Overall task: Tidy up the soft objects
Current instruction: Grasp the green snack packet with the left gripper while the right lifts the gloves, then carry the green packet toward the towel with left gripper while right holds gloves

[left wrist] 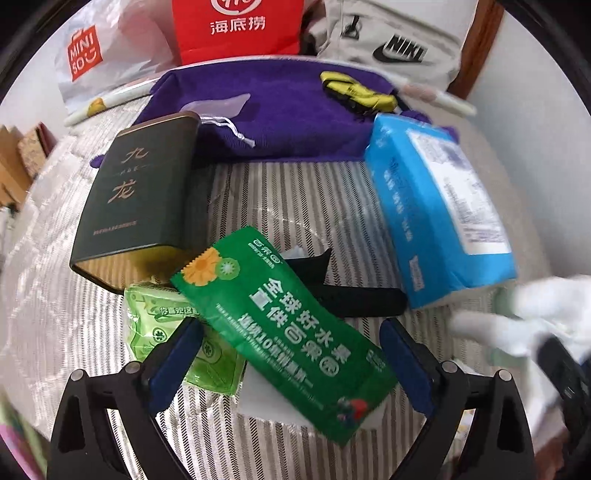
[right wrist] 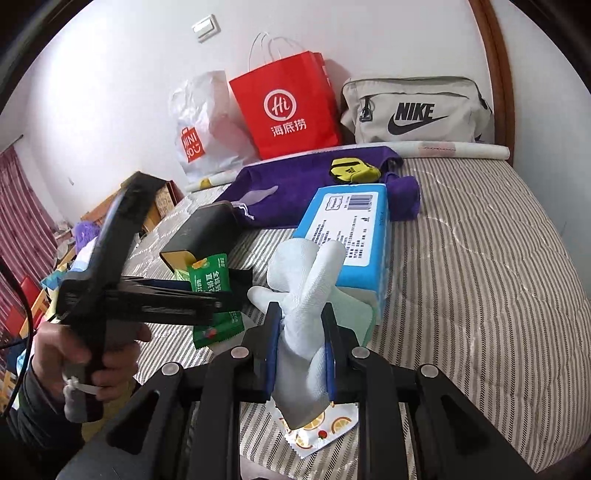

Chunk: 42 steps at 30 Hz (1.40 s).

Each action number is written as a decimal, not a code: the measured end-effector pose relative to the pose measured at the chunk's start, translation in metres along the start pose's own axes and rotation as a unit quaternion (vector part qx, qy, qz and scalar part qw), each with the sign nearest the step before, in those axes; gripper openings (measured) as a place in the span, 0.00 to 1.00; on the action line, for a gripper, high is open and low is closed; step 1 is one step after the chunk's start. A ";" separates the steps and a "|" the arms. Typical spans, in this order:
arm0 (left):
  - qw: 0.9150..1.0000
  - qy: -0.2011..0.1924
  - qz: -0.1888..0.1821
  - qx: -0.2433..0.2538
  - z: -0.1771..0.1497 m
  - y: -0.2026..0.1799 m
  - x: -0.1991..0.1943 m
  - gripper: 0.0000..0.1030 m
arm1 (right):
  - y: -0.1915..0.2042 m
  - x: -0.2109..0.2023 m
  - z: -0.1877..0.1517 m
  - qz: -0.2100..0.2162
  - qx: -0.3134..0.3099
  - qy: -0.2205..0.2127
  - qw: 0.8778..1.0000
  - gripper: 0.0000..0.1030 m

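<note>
You worked over a bed with a grey striped cover, its curved wooden headboard against a plain white wall. A light switch sat high on that wall. Red patterned curtains hung at the far left, beside cluttered cardboard boxes.

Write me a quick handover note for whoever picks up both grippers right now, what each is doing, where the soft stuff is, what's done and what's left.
Right gripper: shut on the white glove, lifted off the bed.
Left gripper: open, pads either side of the dark green packet, not pressing it.
On the bed: light green packet under the dark green one, blue tissue pack, dark tin, purple cloth bag.
Done: glove picked up.
Left: place the glove, likely grip the green packet next; the rest is unsorted.
</note>
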State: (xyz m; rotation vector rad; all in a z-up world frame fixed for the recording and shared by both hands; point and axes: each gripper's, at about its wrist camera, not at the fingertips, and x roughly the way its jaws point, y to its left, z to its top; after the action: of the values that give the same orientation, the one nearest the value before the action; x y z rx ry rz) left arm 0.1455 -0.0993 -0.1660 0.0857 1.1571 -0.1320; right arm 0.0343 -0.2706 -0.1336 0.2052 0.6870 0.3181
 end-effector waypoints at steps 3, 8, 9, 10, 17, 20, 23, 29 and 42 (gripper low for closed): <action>0.999 -0.005 0.036 0.004 -0.001 -0.008 0.004 0.93 | -0.005 -0.009 -0.001 0.003 0.004 -0.010 1.000 0.20; 0.999 -0.019 0.044 0.003 -0.003 -0.004 -0.012 0.65 | -0.018 -0.021 -0.003 0.004 0.021 -0.020 1.000 0.20; 0.999 -0.020 0.035 0.001 -0.002 -0.002 -0.015 0.61 | -0.021 -0.022 -0.004 0.004 0.023 -0.021 1.000 0.20; 1.000 -0.021 0.022 -0.003 -0.001 0.002 -0.019 0.54 | -0.023 -0.022 -0.005 0.004 0.026 -0.021 0.999 0.20; 0.998 -0.025 -0.042 -0.027 -0.004 0.031 -0.030 0.43 | -0.028 -0.020 -0.014 -0.012 0.031 -0.013 0.999 0.20; 0.996 -0.025 -0.070 -0.041 -0.008 0.040 -0.034 0.43 | -0.028 -0.021 -0.015 -0.015 0.032 -0.013 0.999 0.20; 0.994 -0.023 -0.096 -0.051 -0.013 0.048 -0.036 0.43 | -0.028 -0.021 -0.015 -0.020 0.032 -0.010 0.999 0.20; 0.991 -0.028 -0.113 -0.070 -0.024 0.071 -0.039 0.43 | -0.024 -0.016 -0.017 -0.030 0.032 0.004 0.999 0.20; 0.986 -0.023 -0.121 -0.113 -0.048 0.131 -0.031 0.43 | -0.012 -0.002 -0.014 -0.036 0.034 0.022 0.999 0.20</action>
State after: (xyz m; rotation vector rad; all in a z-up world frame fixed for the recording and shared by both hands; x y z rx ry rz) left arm 0.1091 0.0391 -0.1572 -0.2589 1.1259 -0.2158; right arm 0.0266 -0.2816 -0.1463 0.2379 0.7480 0.2309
